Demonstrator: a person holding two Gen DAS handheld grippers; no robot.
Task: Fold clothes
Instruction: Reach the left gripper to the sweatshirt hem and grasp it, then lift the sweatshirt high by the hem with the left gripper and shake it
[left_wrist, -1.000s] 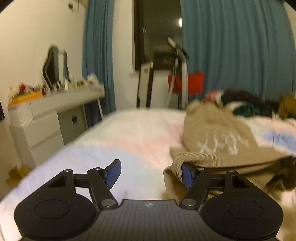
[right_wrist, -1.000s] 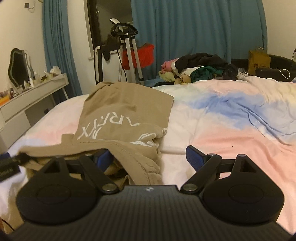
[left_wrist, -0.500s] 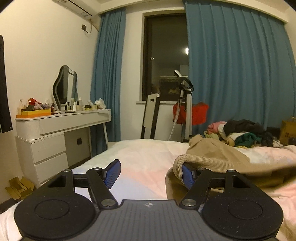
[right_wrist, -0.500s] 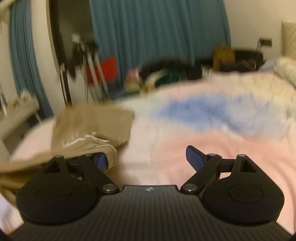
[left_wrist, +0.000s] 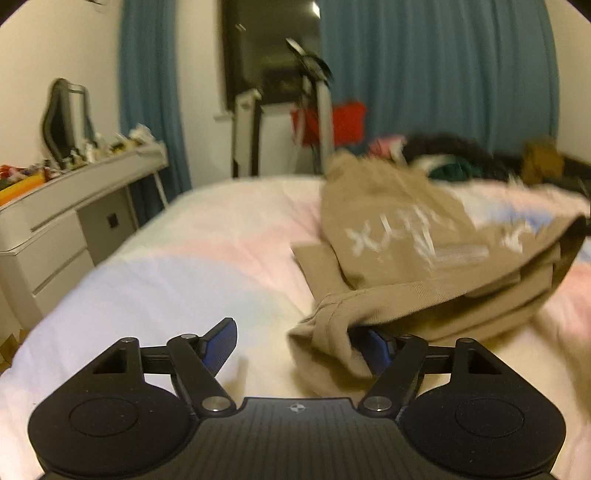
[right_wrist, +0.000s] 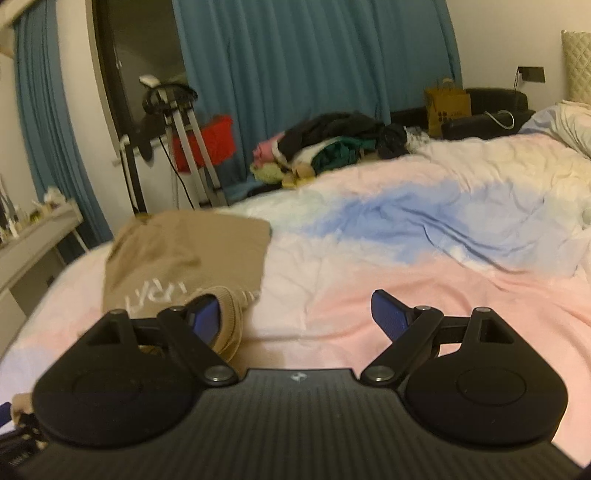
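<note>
A tan sweatshirt (left_wrist: 399, 236) with white lettering lies on the pastel bed cover (left_wrist: 177, 266); it also shows in the right wrist view (right_wrist: 184, 258). My left gripper (left_wrist: 299, 343) is open, and a ribbed edge of the sweatshirt (left_wrist: 332, 332) drapes over its right finger. My right gripper (right_wrist: 295, 314) is open, and a ribbed cuff of the sweatshirt (right_wrist: 231, 314) hangs over its left finger. Neither pair of jaws is closed on the cloth.
A pile of mixed clothes (right_wrist: 332, 147) lies at the bed's far edge. A white dresser (left_wrist: 66, 221) with a mirror stands left. A chair (left_wrist: 247, 133), a tripod (right_wrist: 177, 140) and blue curtains (right_wrist: 314, 74) are behind. Pillows (right_wrist: 572, 129) lie far right.
Both grippers have dipped back toward the bed, still open. The sweatshirt's edge has shifted with them and lies more spread on the cover; both views are blurred by motion.
</note>
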